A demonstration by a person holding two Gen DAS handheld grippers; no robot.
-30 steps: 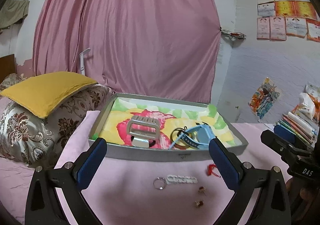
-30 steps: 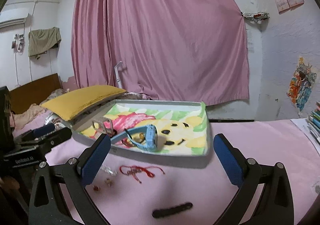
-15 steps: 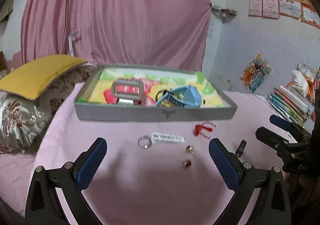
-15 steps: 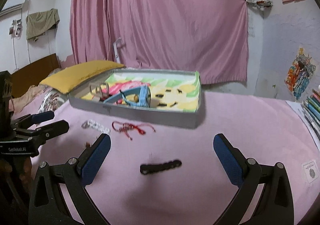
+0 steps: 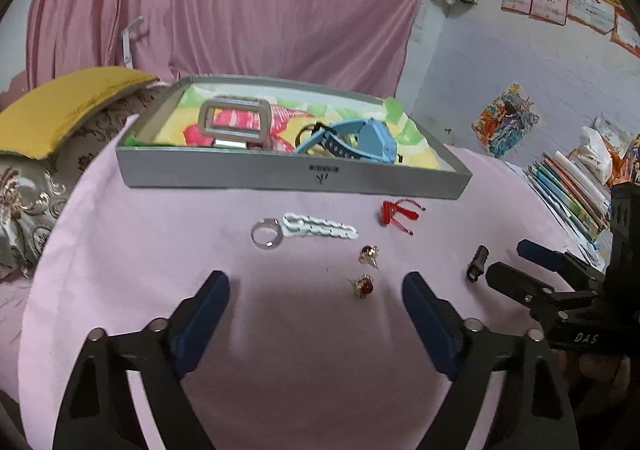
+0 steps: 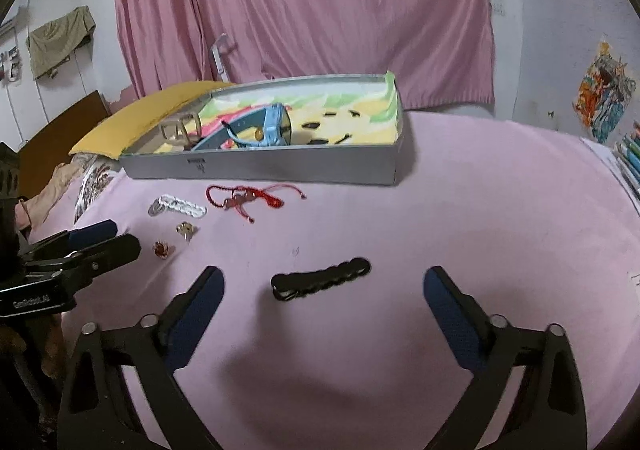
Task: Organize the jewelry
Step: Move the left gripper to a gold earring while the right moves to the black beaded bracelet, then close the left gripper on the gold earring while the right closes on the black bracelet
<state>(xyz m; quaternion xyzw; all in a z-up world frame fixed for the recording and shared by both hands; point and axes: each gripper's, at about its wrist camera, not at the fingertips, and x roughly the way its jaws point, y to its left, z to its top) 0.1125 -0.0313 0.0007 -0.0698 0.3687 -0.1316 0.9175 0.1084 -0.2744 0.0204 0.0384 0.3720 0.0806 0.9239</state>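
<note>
A grey tray (image 5: 292,173) (image 6: 260,167) with a cartoon lining holds a blue watch (image 5: 360,139) (image 6: 268,125) and a silver buckle (image 5: 234,123). On the pink cloth in front of it lie a silver ring (image 5: 265,234), a white chain clip (image 5: 320,227) (image 6: 178,206), a red cord bracelet (image 5: 396,214) (image 6: 248,198), two gold and red earrings (image 5: 363,286) (image 5: 369,254) and a black bead bracelet (image 6: 320,279) (image 5: 476,269). My left gripper (image 5: 316,292) is closing, empty, just short of the earrings. My right gripper (image 6: 323,292) is closing too, the black bracelet just beyond its tips, untouched.
A yellow pillow (image 5: 68,105) and patterned cushion (image 5: 24,189) lie left of the tray. Stacked books (image 5: 572,189) and a tissue pack sit at the right edge. A pink curtain (image 5: 224,1) hangs behind. A hand (image 5: 600,364) holds the other gripper at lower right.
Both grippers tilted down and sank toward the cloth, so the loose jewelry now lies closer to their tips. The jaws of both have narrowed a little.
</note>
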